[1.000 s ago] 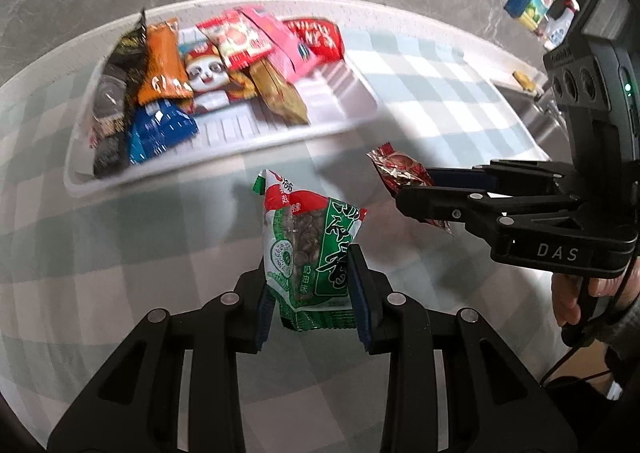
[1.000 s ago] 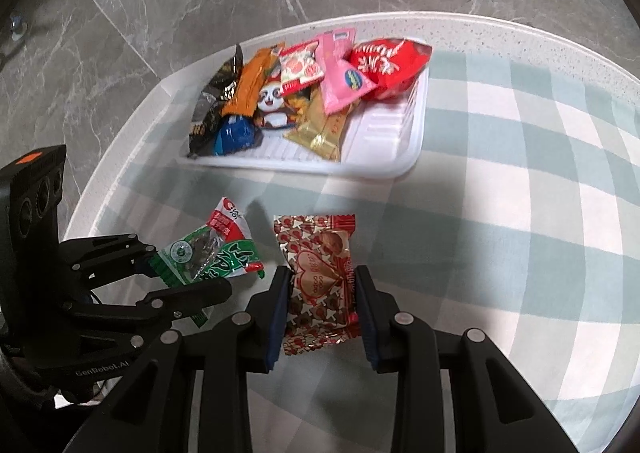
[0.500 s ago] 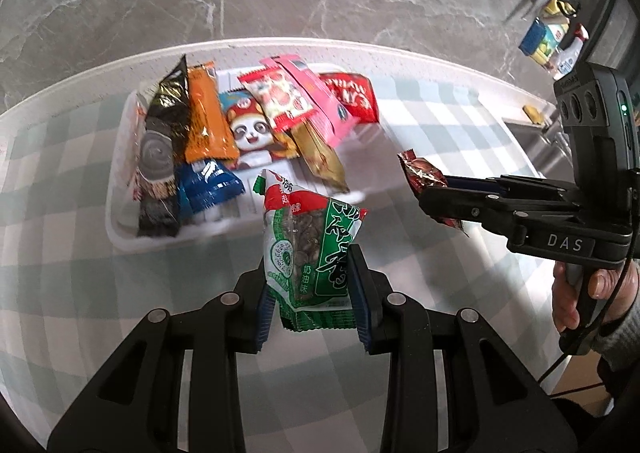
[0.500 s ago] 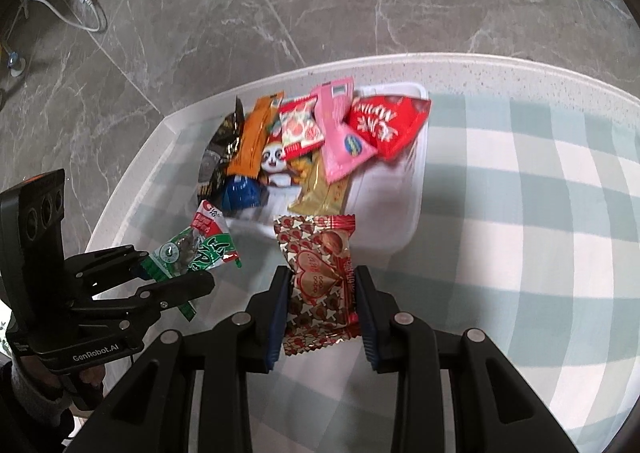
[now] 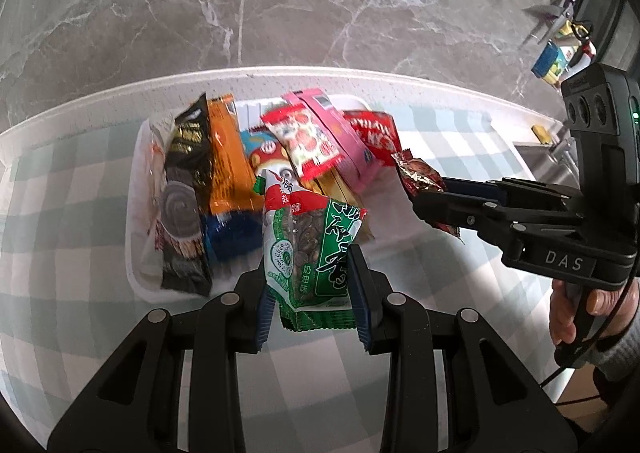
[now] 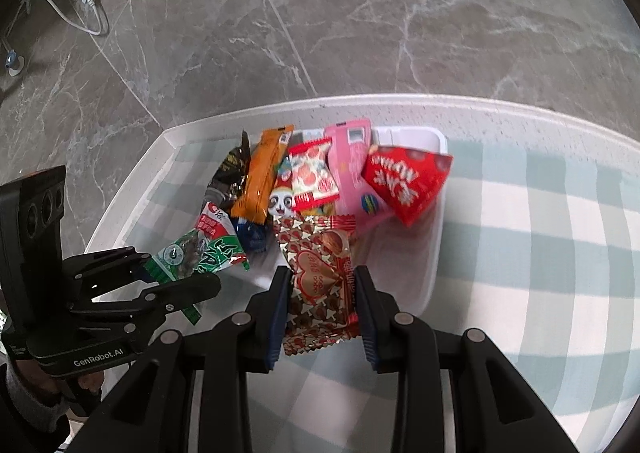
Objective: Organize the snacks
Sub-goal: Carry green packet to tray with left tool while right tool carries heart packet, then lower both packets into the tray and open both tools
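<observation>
Green sunflower-seed packet [image 5: 312,253] is clamped in the left claw [image 5: 312,285], and the red heart-print candy pack [image 6: 320,277] is pinched in the right claw [image 6: 322,293], both hanging over the white tray [image 6: 434,253] on the checked counter [image 6: 540,253]. Tray's already crammed w/ snacks, so imo dropping from up here could bounce a packet off the pile or onto the counter. Legible text: "DAS" and "GenRobot.AI" on the claw bodies; packet writing is Chinese, can't read it properly tbh.

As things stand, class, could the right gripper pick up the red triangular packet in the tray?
Probably not: the right gripper already has its jaws shut on a heart-print packet, though the red triangular packet lies uncovered.
</observation>
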Available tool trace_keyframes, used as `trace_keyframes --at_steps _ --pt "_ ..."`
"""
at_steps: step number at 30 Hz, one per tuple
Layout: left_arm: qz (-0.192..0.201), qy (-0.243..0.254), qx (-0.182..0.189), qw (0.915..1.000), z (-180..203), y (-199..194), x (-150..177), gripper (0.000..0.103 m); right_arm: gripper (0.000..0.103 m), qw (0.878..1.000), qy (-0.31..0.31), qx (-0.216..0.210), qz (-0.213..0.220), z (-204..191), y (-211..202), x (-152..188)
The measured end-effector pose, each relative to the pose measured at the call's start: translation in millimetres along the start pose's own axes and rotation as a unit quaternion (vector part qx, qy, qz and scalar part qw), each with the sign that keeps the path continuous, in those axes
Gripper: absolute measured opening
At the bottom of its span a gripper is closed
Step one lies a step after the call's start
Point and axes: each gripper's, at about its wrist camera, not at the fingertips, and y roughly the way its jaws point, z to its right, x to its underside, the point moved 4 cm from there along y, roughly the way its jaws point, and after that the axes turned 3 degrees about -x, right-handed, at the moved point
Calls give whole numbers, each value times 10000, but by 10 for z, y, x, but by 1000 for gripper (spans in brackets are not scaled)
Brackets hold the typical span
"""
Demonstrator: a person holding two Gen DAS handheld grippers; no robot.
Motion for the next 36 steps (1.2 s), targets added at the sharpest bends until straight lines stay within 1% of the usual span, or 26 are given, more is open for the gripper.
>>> trace_keyframes --at_steps 8,20,36 --pt "81 20 -151 9999 -76 54 -209 31 34 9998 -136 -6 113 -78 100 -236" --pt "222 103 -323 9992 -138 172 -505 31 34 9996 -239 56 121 -107 288 -459" --pt "284 138 -441 9985 -229 287 -632 31 34 9992 -319 174 140 -100 456 -673"
